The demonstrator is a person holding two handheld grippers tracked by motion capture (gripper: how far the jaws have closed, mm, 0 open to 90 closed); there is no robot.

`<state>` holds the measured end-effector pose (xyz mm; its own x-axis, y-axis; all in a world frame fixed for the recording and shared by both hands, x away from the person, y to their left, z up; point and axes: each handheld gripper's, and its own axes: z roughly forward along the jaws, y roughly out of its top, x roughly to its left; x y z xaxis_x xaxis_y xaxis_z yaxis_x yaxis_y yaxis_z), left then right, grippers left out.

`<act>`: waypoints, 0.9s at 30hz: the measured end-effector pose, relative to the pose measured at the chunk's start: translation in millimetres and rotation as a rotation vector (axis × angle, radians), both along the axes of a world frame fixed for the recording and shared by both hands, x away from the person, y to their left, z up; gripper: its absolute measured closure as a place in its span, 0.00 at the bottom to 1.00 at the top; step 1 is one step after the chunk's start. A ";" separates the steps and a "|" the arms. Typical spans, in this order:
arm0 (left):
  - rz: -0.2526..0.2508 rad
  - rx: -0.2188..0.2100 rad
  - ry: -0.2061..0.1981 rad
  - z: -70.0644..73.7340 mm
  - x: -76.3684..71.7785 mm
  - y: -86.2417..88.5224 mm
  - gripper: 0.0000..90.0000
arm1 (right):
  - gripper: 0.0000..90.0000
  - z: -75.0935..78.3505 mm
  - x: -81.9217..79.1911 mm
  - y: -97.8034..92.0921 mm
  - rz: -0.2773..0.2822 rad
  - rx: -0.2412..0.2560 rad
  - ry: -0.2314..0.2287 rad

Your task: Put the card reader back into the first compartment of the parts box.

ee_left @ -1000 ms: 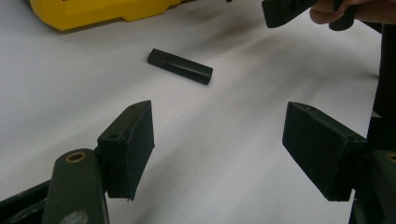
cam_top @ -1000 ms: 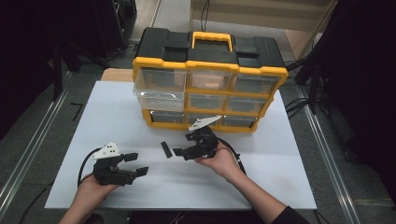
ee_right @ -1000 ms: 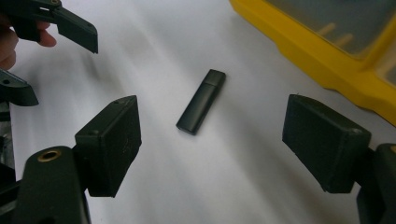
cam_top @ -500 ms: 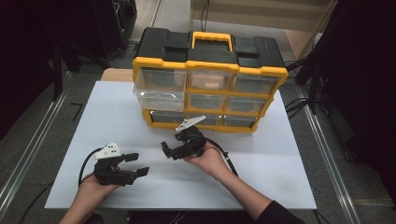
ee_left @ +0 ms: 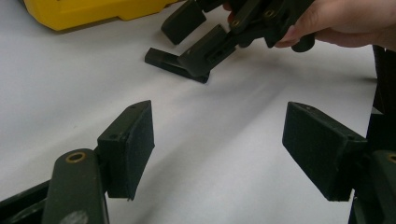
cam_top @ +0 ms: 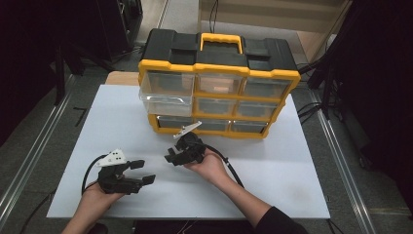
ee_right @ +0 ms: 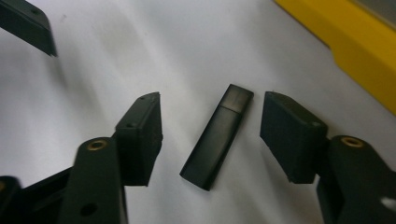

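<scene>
- The right gripper (ee_right: 210,135) hangs spread wide over the black stick (ee_right: 217,136), which lies flat on the table (cam_top: 292,161) just before the yellow organizer (cam_top: 219,97).
- Lower straight, then pinch its long sides (they look slippery).
- The left gripper (ee_left: 217,149) rests released, well apart.

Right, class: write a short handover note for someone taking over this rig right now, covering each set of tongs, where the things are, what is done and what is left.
Right tongs: open, jaws on either side of the black USB stick, not yet closed on it.
Left tongs: open, empty, low over the white table, off to the left.
The stick lies flat on the table in front of the yellow drawer organizer. One clear drawer on the organizer's left side is pulled out.
Done: right tongs lined up over the stick.
Left: close on it, lift, probably place it in the open drawer.
</scene>
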<state>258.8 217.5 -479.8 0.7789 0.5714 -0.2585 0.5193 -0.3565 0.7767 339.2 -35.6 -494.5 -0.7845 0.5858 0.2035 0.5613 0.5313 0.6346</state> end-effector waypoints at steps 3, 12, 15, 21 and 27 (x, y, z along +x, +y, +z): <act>0.001 -0.002 -0.001 -0.1 -0.1 0.0 0.29 | 0.48 -3.8 -0.8 4.7 -0.015 -0.019 0.013; -0.003 0.000 -0.001 0.0 -0.6 -1.1 0.29 | 0.70 -6.1 -4.4 8.1 -0.039 -0.088 -0.045; -0.003 0.002 0.003 -0.3 -0.1 -0.8 0.29 | 0.76 -6.6 -3.0 6.8 -0.026 -0.092 -0.057; -0.004 0.002 0.002 -0.5 -0.3 -1.1 0.29 | 0.79 -7.9 3.6 0.0 -0.011 -0.049 -0.020; -0.003 0.000 0.003 -0.6 -0.3 -0.7 0.29 | 0.79 -5.7 5.9 -2.9 0.009 -0.035 0.006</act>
